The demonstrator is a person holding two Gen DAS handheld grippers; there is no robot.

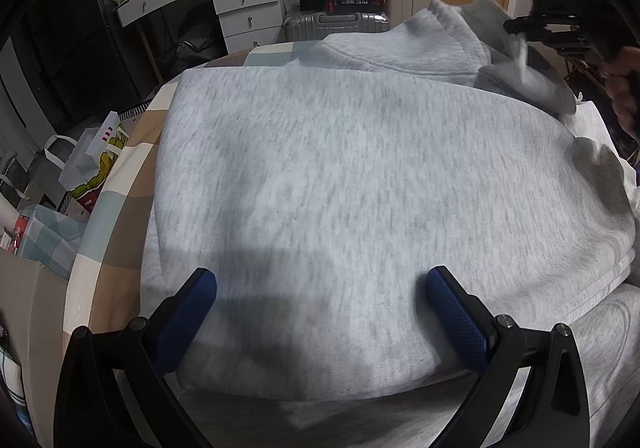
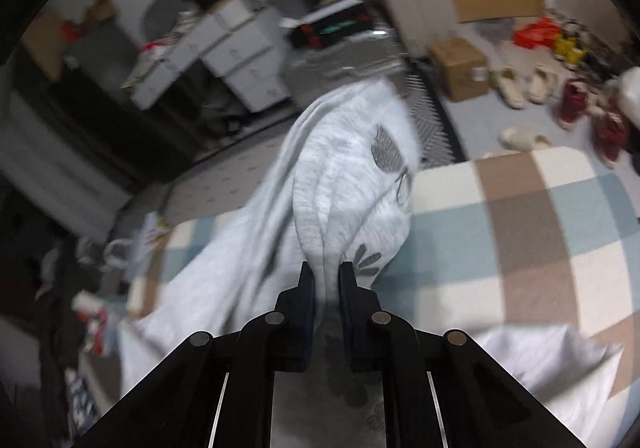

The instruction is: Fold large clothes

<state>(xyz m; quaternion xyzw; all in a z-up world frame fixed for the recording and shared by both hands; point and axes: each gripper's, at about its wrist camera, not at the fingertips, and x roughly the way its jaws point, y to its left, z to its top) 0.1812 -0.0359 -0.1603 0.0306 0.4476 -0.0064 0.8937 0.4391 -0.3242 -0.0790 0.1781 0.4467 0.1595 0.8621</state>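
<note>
- While the left gripper (image 1: 320, 284) hangs over the bed, its jaws stand wide apart, released; blue pads (image 1: 456, 308) sit either side of the cloth with nothing pinched between them.
- Left wrist view: grey sweatshirt (image 1: 340, 176) lies flat straight ahead of the tongs, spread over the checked bedcover (image 1: 124, 208). Its near folded edge sits just under the fingertips.
- Collar end of the sweatshirt is at the far side from the left tongs, bunched and lifted at far right.
- Right gripper (image 1: 516, 26) shows there at far upper right, blurred, against that raised cloth; a hand (image 1: 624, 88) is behind it.
- Left of the left tongs, off the bed edge: shopping bag (image 1: 96, 160). Far ahead: white drawer unit (image 1: 248, 8) and silver suitcase (image 1: 336, 22).
- Right wrist view: the right tongs are clenched on a ridge of the sweatshirt; cloth runs up between the two fingertips and fans out ahead of them. No gap visible at the pads.
- Grey printed motif (image 2: 386, 150) on the cloth sits ahead and slightly right of the fingertips.
- Gripped cloth hangs raised, trailing down to the left of the tongs onto the bed.
- Right of the tongs: bare checked bedcover. Beyond it on the floor: cardboard box (image 2: 460, 68) and shoes (image 2: 524, 82).
- This view is motion-blurred; background detail is unreliable.
</note>
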